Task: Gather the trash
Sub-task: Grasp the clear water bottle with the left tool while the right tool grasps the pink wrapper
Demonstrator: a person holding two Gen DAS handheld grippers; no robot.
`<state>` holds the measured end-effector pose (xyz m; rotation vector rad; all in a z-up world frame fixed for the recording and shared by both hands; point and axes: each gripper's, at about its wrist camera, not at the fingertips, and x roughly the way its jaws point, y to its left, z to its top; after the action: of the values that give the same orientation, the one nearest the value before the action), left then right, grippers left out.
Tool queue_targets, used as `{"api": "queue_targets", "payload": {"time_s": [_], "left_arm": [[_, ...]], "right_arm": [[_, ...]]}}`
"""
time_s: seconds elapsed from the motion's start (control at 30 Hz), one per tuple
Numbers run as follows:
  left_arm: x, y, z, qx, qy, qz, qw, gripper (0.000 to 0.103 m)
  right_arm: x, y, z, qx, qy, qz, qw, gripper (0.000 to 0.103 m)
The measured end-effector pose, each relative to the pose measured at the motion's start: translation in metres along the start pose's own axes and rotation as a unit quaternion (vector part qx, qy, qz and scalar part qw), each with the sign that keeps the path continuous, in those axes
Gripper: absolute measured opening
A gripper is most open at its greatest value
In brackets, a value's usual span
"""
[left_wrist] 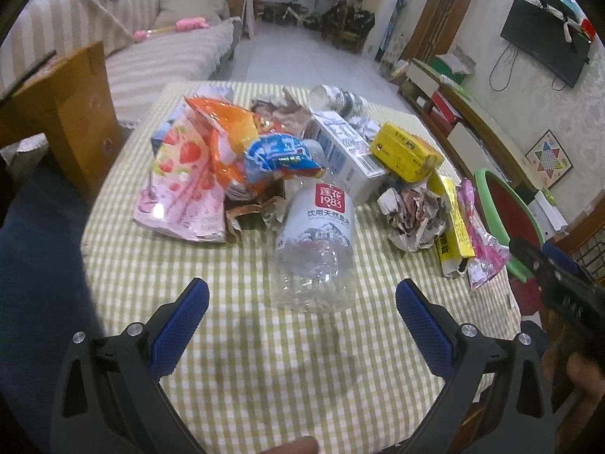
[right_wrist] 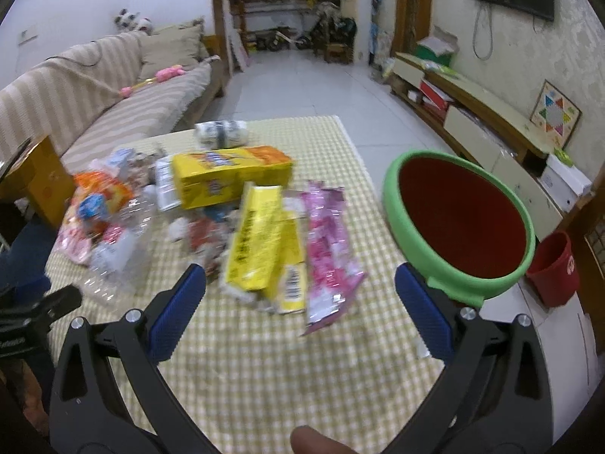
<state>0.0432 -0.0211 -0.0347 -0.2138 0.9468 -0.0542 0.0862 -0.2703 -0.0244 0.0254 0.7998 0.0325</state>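
Trash lies heaped on a table with a green checked cloth [left_wrist: 234,340]. A crushed clear water bottle [left_wrist: 315,249] lies just ahead of my open, empty left gripper [left_wrist: 302,295]. Behind it are a pink strawberry bag [left_wrist: 181,185], orange and blue wrappers [left_wrist: 264,147], a white carton [left_wrist: 340,151], a yellow box [left_wrist: 404,151] and crumpled paper [left_wrist: 412,215]. My right gripper [right_wrist: 300,283] is open and empty, just short of a flattened yellow box [right_wrist: 261,242] and a pink wrapper [right_wrist: 329,249]. A green-rimmed red bin [right_wrist: 461,223] stands at the table's right edge.
A cardboard box [left_wrist: 72,113] stands at the table's left edge, with a striped sofa [left_wrist: 151,49] behind it. A small red bucket [right_wrist: 556,268] sits on the floor right of the bin. A low TV cabinet [right_wrist: 480,121] runs along the right wall.
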Motion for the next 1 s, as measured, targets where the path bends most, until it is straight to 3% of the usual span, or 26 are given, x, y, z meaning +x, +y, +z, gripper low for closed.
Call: {"api": "queue_targets", "payload": {"time_s": [0.23,0.43,0.57,0.8,0.87,1.0], "left_arm": [[0.019,-0.008,0.009,0.007,0.021,0.001,0.9998,0.095],[0.037,-0.006,0.018,-0.003,0.041,0.008,0.9991,0.095],[0.05,-0.005,0.024,-0.011,0.057,0.007,0.9983,0.094],[0.072,-0.006,0.028,-0.017,0.086,0.005,0.9962,0.074],[0.079,-0.008,0.028,-0.017,0.097,0.002,0.9952,0.062],[0.091,-0.01,0.028,-0.027,0.112,-0.008,0.9933,0.057]], "right_arm": [[0.048,-0.029,0.016,0.011,0.066,0.013,0.998,0.098],[0.075,-0.037,0.023,0.005,0.095,0.014,0.995,0.098],[0.088,-0.033,0.025,-0.009,0.111,0.016,0.994,0.092],[0.107,-0.036,0.022,-0.001,0.139,0.019,0.99,0.077],[0.112,-0.039,0.02,0.003,0.147,0.023,0.989,0.071],[0.116,-0.042,0.014,0.001,0.157,0.028,0.987,0.054]]}}
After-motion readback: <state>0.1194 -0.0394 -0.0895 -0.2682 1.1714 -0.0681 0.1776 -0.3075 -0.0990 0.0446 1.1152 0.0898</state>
